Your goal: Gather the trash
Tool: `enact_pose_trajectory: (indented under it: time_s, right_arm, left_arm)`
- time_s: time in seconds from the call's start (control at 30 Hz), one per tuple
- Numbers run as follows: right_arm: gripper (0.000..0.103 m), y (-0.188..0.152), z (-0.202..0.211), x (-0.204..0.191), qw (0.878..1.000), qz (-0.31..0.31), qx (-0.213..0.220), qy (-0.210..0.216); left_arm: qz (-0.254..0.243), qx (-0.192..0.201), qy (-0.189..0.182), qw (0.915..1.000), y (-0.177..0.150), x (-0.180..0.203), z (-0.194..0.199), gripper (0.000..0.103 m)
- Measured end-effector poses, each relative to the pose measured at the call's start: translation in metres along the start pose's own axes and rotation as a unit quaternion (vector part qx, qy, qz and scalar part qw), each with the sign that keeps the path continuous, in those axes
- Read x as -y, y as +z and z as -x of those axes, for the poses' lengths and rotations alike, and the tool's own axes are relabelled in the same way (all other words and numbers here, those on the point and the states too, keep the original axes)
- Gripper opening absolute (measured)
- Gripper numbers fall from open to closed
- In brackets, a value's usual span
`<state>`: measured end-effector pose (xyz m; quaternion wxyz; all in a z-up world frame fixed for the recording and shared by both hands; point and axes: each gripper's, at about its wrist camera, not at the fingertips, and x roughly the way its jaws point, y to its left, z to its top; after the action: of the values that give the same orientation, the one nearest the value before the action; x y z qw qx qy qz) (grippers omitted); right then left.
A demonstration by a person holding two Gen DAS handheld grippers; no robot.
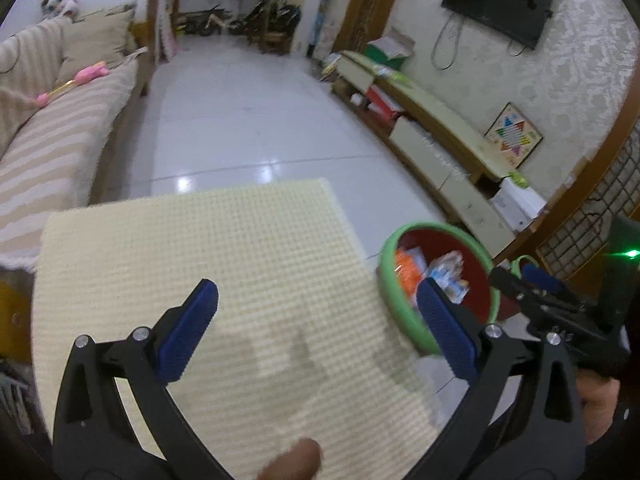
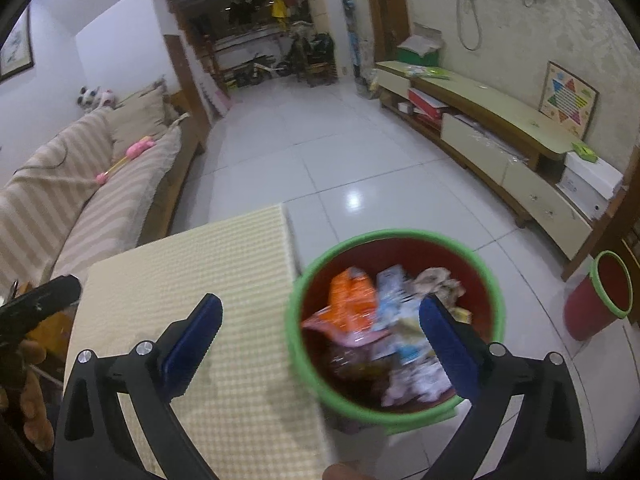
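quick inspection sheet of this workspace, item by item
surface: cream textured mat on the table, no trash seen on it
job's things: red bin with green rim beside the mat, holding an orange wrapper, pale packets and crumpled paper
clutter: second red bin standing farther right on the floor
grippers: left gripper open, empty, over the mat; right gripper open, empty, at the bin's edge
cables: loops hanging under the wall television
surroundings: striped sofa, low cabinet, white tiled floor

Left gripper (image 1: 316, 320) fingers wide apart – empty, over cream mat (image 1: 200, 248), trash bin (image 1: 440, 280) beside.
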<state>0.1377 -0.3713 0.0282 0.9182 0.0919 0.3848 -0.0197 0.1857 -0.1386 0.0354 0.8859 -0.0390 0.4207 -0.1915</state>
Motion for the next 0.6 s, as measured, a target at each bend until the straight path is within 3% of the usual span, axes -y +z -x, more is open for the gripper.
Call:
enact_pose_trajectory:
  time_s: [0.33, 0.6]
  right_arm:
    - [0.096, -0.050, 0.010, -0.089, 0.998, 0.042, -0.020, 0.045]
    - [0.096, -0.087, 0.019, -0.141, 0.994, 0.103, -0.015, 0.040]
  left_arm:
    - [0.035, 0.005, 0.076, 0.9965, -0.053, -0.067, 0.046, 0.097]
    - [0.064, 0.018, 0.142, 0.9876, -0.107, -0.101, 0.070, 0.097]
